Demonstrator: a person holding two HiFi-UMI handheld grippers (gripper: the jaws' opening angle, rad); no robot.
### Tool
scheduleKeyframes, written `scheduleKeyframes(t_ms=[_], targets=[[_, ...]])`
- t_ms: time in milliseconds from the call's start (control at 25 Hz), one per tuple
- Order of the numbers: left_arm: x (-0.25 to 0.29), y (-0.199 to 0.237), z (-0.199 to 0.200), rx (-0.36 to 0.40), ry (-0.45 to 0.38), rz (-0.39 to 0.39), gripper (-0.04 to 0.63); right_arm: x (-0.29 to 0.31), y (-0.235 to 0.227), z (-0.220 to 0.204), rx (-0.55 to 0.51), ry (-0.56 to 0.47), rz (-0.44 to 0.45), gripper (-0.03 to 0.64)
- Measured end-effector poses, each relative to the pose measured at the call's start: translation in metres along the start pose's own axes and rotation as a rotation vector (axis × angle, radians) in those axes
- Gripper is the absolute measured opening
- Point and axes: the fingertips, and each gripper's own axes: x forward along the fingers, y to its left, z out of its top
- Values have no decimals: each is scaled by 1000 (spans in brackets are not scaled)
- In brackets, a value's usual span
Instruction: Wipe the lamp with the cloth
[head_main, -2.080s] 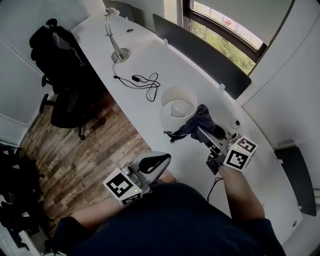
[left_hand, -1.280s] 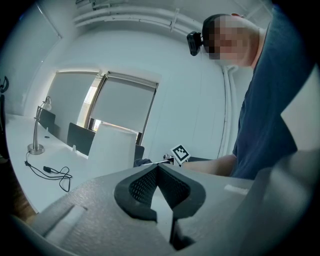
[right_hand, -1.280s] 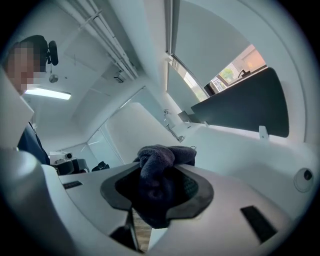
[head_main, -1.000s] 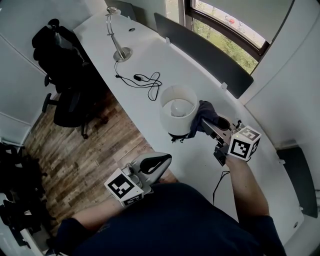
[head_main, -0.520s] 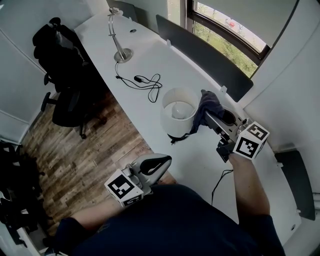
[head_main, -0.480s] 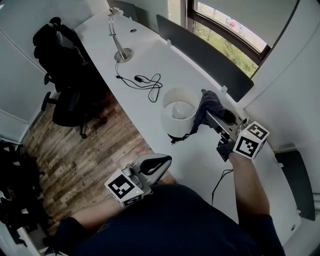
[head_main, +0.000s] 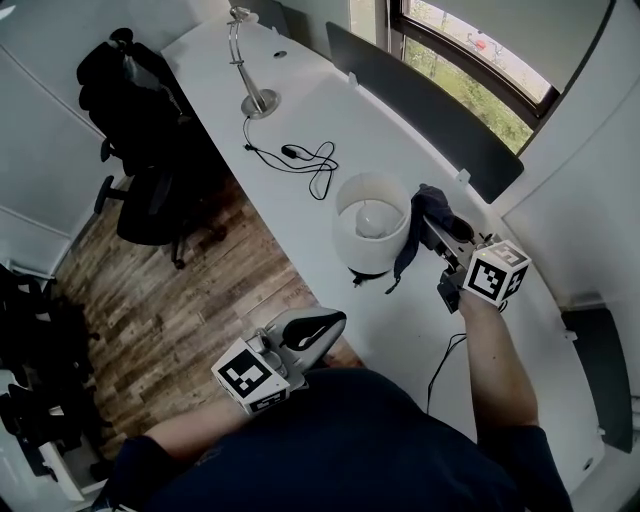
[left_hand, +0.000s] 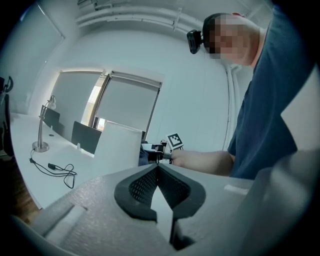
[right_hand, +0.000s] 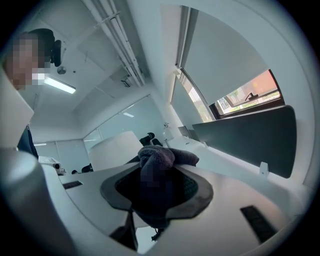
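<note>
No readable text, no labels, brands, numbers or signs

Even daylight from the window washes the white desk, shadows faint. Both gripper views bend hard toward black circular rims; a ceiling strip light glares, and the close-up cloth sits dark and soft-focused.

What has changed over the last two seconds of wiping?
The right hand-held gripper, shut on the cloth, has swept it along the right side of the lamp, from the near side toward the far side. The lamp has stayed put; the left hand-held gripper stays shut and idle.
</note>
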Motion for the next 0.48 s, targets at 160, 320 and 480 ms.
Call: scheduleKeyframes(t_ms=[160,320,480], targets=[[-2,3,0,-9,6,15,6,7,-19,-25,14,61,-20,147],[-2,2,-2,-10,6,14,6,13,-33,-41,-12,113,-49,146],[-2,3,-2,-13,7,16,6,18,-42,-48,-14,141,-61,146]])
